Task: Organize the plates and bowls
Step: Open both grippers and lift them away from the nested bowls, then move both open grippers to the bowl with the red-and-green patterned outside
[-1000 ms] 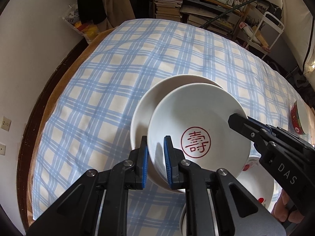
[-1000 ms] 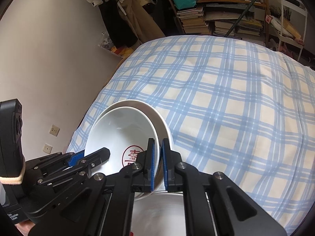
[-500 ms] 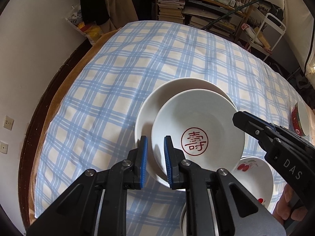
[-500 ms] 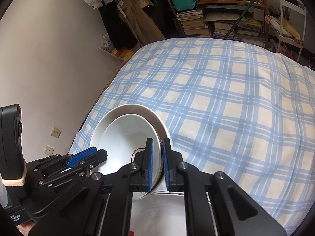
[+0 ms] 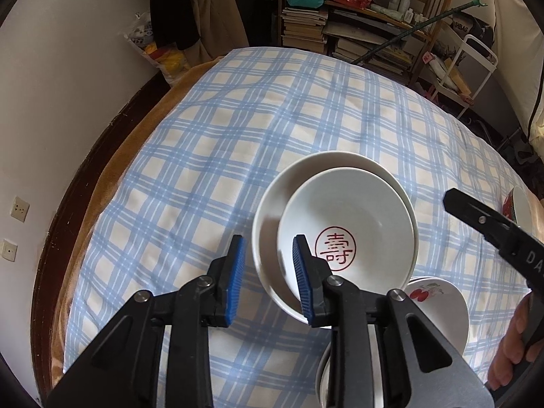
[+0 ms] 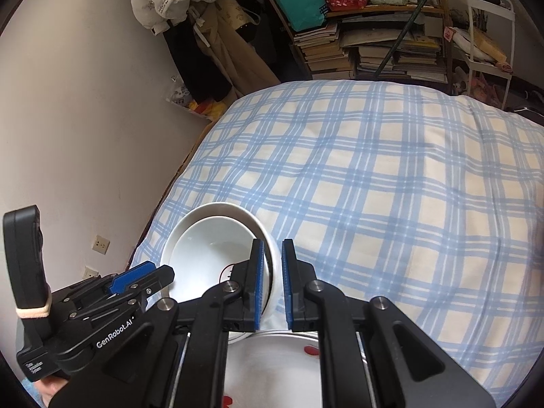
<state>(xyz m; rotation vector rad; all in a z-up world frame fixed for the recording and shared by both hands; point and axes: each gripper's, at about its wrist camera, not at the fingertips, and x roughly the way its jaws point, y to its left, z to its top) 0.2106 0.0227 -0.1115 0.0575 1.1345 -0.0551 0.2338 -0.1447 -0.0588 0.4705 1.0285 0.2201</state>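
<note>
The bowl with the red seal mark (image 5: 346,227) sits nested in a larger white bowl (image 5: 268,217) on the checked bed cover (image 5: 210,156). The left hand-held gripper (image 5: 268,273) is released, straddling both near rims. The right hand-held gripper (image 6: 272,284) also stands released, its pads astride the far-right rims, not clamping.

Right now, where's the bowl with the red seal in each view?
Left wrist: the red-seal bowl sits center-right, nested in a larger white bowl, just beyond the left tool.
Right wrist: same bowl lower left, seal mostly hidden behind the right tool.
Shared landmark: the blue checked cloth.
</note>
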